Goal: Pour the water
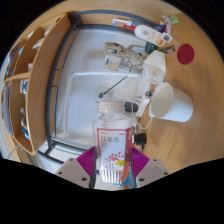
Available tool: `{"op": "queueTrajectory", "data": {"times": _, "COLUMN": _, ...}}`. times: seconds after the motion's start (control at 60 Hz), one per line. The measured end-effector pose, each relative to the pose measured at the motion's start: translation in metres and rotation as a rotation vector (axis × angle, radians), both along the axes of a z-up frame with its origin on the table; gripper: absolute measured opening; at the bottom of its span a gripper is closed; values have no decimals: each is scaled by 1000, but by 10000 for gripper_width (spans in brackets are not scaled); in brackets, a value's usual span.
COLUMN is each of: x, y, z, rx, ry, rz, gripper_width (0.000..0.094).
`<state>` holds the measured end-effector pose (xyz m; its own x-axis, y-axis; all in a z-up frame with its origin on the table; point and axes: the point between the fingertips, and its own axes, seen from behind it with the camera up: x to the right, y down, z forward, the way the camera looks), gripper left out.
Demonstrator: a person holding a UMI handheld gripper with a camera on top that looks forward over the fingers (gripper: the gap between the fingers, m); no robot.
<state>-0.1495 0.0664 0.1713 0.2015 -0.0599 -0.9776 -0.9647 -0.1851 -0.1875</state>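
- Gripper (112, 168) closed on a clear plastic bottle (113, 140), both purple pads (84, 163) pressed against its sides.
- Held the bottle upright between the fingers, its pink and white label facing back.
- Just ahead and to the right of the bottle, stood a white cup (170, 101), tipped on its side with the mouth turned toward the bottle.
- Further ahead, sat a second white cup (153, 65) near a small pile of odds and ends.
- Far ahead to the right, lay a red round thing (186, 52) on the wooden table (205, 90).
- Off to the left, stood wooden shelves (30, 70).
- Under everything ahead, lay a white sheet (85, 75).
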Motion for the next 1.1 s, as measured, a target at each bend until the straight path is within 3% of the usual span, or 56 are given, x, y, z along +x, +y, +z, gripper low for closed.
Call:
{"op": "queueTrajectory", "data": {"times": 0.2, "x": 30, "y": 11, "z": -3, "rx": -37, "ry": 344, "rz": -50, "gripper_width": 472}}
{"op": "queueTrajectory", "data": {"times": 0.4, "x": 32, "y": 12, "z": -13, "rx": -118, "ry": 558, "rz": -45, "gripper_width": 472}}
{"op": "queueTrajectory", "data": {"times": 0.683, "x": 32, "y": 3, "z": -14, "rx": -139, "ry": 555, "rz": -28, "gripper_width": 474}}
{"op": "queueTrajectory", "data": {"times": 0.867, "x": 40, "y": -1, "z": 25, "rx": -86, "ry": 385, "rz": 9, "gripper_width": 472}}
{"op": "queueTrajectory", "data": {"times": 1.033, "x": 54, "y": -5, "z": 72, "rx": -12, "ry": -97, "rz": 130, "gripper_width": 473}}
{"op": "queueTrajectory", "data": {"times": 1.1, "x": 75, "y": -4, "z": 93, "rx": 36, "ry": -275, "rz": 126, "gripper_width": 472}}
